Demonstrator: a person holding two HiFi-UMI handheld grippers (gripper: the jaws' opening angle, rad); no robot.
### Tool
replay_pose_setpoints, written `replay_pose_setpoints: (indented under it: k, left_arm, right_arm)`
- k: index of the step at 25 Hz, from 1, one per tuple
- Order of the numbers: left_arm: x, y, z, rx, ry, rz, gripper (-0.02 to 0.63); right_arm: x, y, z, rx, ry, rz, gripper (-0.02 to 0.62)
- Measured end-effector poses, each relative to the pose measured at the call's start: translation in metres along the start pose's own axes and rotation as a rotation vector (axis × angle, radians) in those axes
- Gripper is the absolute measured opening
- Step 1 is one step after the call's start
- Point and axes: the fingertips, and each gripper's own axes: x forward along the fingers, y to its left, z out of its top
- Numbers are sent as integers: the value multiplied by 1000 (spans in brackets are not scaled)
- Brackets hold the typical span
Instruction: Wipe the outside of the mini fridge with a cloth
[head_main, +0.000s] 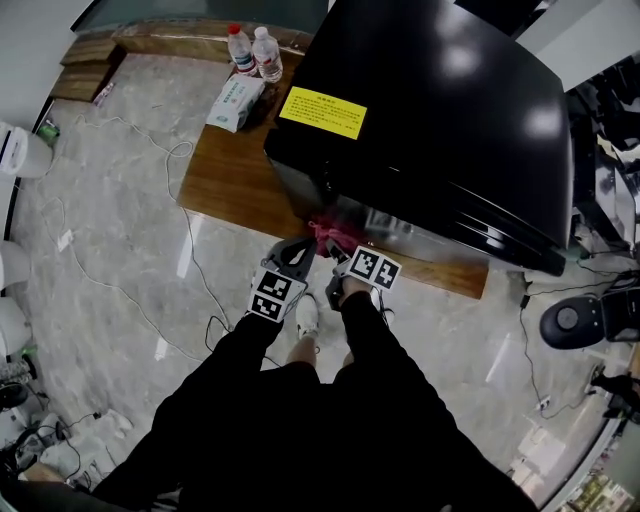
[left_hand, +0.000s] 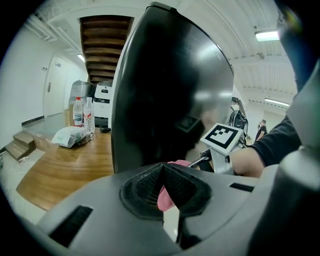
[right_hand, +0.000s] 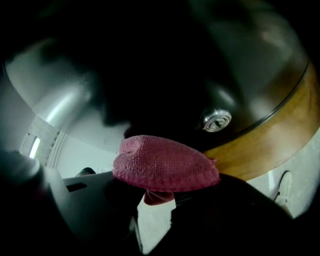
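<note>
Now both tools are down at the lower front corner of the mini fridge (head_main: 440, 110), which stands on the wooden platform (head_main: 225, 185). The pink cloth (right_hand: 165, 164) is bunched between them against the black shell. The left gripper (left_hand: 163, 175) has its jaws pressed together on a pink fold of it. The right gripper (right_hand: 158, 196) is likewise clamped on the cloth, with a thick pad of fabric folded over its tips, just below the round lock (right_hand: 216, 119). That pad looks like the working face, so the wipe should go best with it laid flat on the gloss and moved in long overlapping passes, not dabs. Light, even pressure seems wise, since this finish would likely show streaks. With both tongs gripping one small cloth, they need to travel together or the fabric may tear loose. Watch the lock too, because loose weave could snag there. The top and the far sides look like they remain to be covered.
</note>
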Motion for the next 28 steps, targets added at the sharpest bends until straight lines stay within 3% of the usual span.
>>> replay_pose_setpoints:
  k: [6, 13, 22, 28]
  left_arm:
    - [-12, -1, 6, -16, -5, 12, 6]
    - [-56, -23, 65, 0, -125, -46, 6]
    - [-137, -84, 162, 34, -275, -107, 6]
    - [-180, -124, 245, 78, -359, -149, 6]
  right_arm:
    - [6, -12, -6, -27, 32, -39, 121]
    - [-56, 60, -21, -361, 28, 22, 118]
    - [-200, 186, 12, -780, -246, 135, 120]
    - [-293, 255, 36, -1018, -419, 125, 120]
